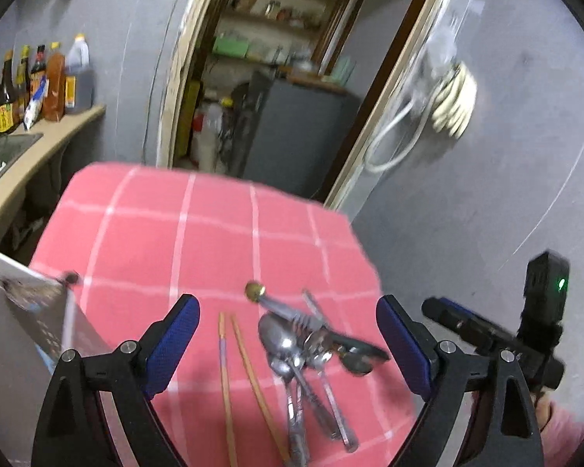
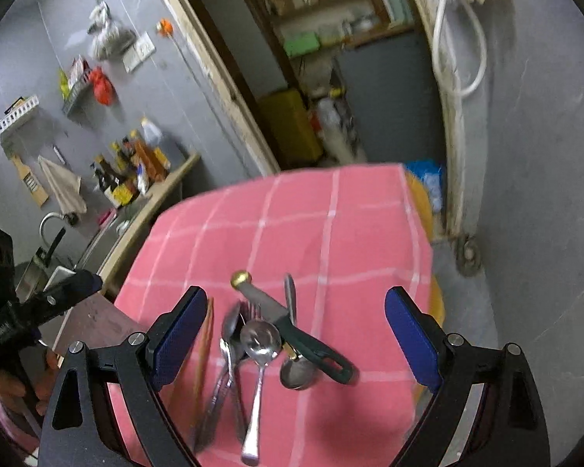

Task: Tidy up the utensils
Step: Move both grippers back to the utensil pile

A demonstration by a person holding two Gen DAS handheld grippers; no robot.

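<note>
A heap of metal spoons and forks (image 1: 303,354) lies on a pink checked tablecloth (image 1: 198,233), with a dark-handled knife (image 1: 354,346) and a gold-tipped utensil (image 1: 255,290) across it. Two chopsticks (image 1: 237,373) lie to its left. My left gripper (image 1: 288,338) is open and empty, hovering above the heap. In the right wrist view the same heap (image 2: 249,350), knife (image 2: 311,342) and chopsticks (image 2: 204,342) lie on the cloth (image 2: 331,225). My right gripper (image 2: 296,334) is open and empty above them. The right gripper also shows in the left wrist view (image 1: 486,330).
A grey box or tray (image 1: 27,327) stands at the table's left edge. A counter with a sink (image 1: 15,148) and several sauce bottles (image 1: 39,85) is to the left. An open doorway with shelves (image 1: 276,78) lies behind the table. Grey floor is on the right.
</note>
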